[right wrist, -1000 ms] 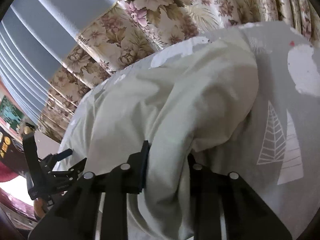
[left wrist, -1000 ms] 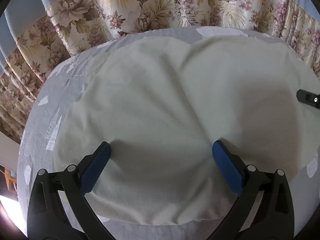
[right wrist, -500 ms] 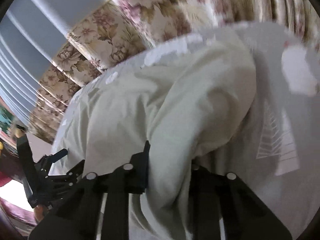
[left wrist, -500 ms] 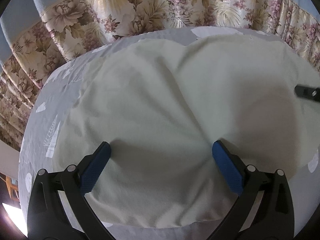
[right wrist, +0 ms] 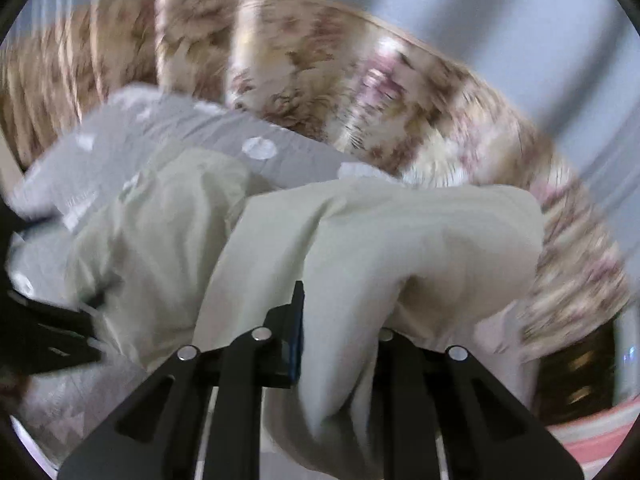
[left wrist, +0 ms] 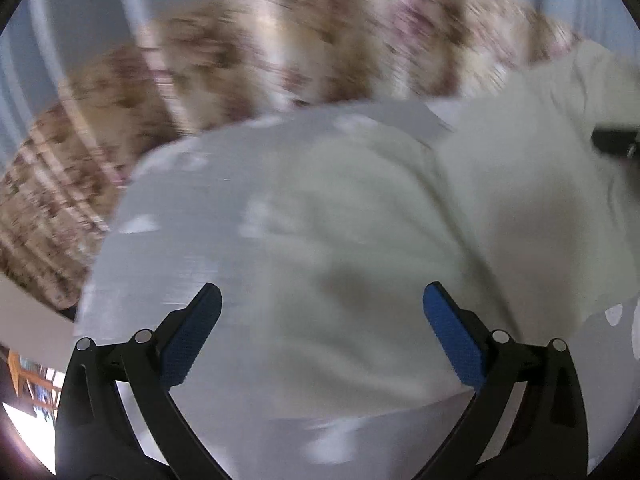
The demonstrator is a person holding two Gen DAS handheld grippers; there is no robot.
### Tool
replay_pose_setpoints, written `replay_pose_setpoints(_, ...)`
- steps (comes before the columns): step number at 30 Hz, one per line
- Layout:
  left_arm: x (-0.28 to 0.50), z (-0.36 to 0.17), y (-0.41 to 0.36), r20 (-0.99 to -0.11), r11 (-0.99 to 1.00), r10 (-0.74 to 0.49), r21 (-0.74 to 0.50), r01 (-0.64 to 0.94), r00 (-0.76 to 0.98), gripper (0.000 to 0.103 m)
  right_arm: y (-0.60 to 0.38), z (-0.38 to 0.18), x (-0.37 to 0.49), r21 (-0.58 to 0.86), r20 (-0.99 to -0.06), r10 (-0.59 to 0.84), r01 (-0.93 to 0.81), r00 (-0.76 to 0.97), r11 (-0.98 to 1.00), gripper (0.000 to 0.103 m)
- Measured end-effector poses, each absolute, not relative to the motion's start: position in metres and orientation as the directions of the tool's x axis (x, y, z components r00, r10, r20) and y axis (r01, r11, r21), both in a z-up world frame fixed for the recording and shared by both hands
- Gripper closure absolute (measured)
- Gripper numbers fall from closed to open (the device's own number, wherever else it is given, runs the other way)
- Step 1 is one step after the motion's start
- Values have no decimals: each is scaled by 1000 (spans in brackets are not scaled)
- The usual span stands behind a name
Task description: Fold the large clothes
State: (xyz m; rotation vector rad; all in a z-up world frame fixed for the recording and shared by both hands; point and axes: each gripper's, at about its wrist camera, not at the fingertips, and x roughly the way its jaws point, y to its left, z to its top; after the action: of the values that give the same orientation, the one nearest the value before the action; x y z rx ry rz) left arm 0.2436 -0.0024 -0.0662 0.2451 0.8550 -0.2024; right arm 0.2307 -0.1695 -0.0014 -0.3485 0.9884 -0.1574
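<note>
A large pale green garment point(left wrist: 400, 220) lies spread on a grey patterned bedspread point(left wrist: 180, 248). My left gripper point(left wrist: 320, 296) hovers open above its near left part, the blue pads wide apart with nothing between them. My right gripper point(right wrist: 340, 320) is shut on a bunched fold of the garment point(right wrist: 380, 240), which hangs lifted from its jaws and hides the right finger. The right gripper's dark tip point(left wrist: 616, 142) shows at the far right of the left wrist view. The left gripper point(right wrist: 48, 332) shows at the left edge of the right wrist view. Both views are motion-blurred.
A floral curtain point(left wrist: 280, 52) hangs behind the bed, also seen as the curtain point(right wrist: 400, 92) in the right wrist view. The bedspread point(right wrist: 180, 128) runs to the far edge. A pink surface point(right wrist: 592, 432) lies at the lower right.
The right gripper has risen and rolled, pulling the held fold up off the bed. The left gripper has lifted and shifted, so bare bedspread now shows under its left finger.
</note>
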Motion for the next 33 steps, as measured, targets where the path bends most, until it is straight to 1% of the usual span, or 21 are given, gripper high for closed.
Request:
replay_pose_setpoints(2,244,-53,39,-744,970,-31,139,201,667,3,-136,-9,249,-401,-802,-304,-86,514,912,85)
replay_pose_setpoints(5,247,-45,95,-735,988,12,114,106,678,3,-94,-32,276,-415,-825,-303,-147,478,898,84)
replay_pose_setpoints(8,253,-55,133,-763,996,32,77,41,646,3,-63,-68,300,-353,-869,-243,-195,432,915,81)
replay_pose_setpoints(10,253,-65,147,-781,997,42,71,23,623,3,-47,-102,310,-276,-911,-182,-217,371,936,80)
replay_pose_setpoints(12,253,-76,158,-799,997,56,77,8,598,3,-39,-122,316,-289,-912,-201,-212,357,934,81)
replay_pose_setpoints(14,252,-82,163,-806,996,73,92,3,588,3,-37,-119,318,-294,-913,-208,-212,351,932,79)
replay_pose_setpoints(15,251,-82,164,-806,996,74,95,4,587,3,-38,-115,317,-275,-919,-188,-223,346,935,74)
replay_pose_setpoints(16,249,-80,165,-804,996,71,94,7,590,3,-41,-107,313,-238,-927,-145,-243,345,940,71)
replay_pose_setpoints(17,247,-78,166,-800,996,65,88,11,597,3,-44,-98,308,-198,-934,-103,-257,342,946,58)
replay_pose_setpoints(18,243,-75,166,-798,996,63,87,10,600,3,-48,-86,300,-141,-938,-43,-266,343,954,40)
replay_pose_setpoints(20,244,-72,163,-796,996,59,84,15,602,3,-55,-52,275,-39,-916,84,-297,392,954,24)
replay_pose_setpoints(24,242,-63,144,-784,994,45,97,50,620,3,-84,4,234,78,-848,225,-308,479,948,23)
replay_pose_setpoints(27,241,-56,126,-775,991,17,98,93,632,3,-126,29,213,111,-788,241,-255,566,961,23)
replay_pose_setpoints(31,243,-51,101,-772,987,-47,64,150,634,3,-201,25,209,165,-731,199,-113,653,980,23)
replay_pose_setpoints(33,245,-48,88,-773,983,-87,37,182,628,3,-239,6,207,225,-717,211,-66,665,972,23)
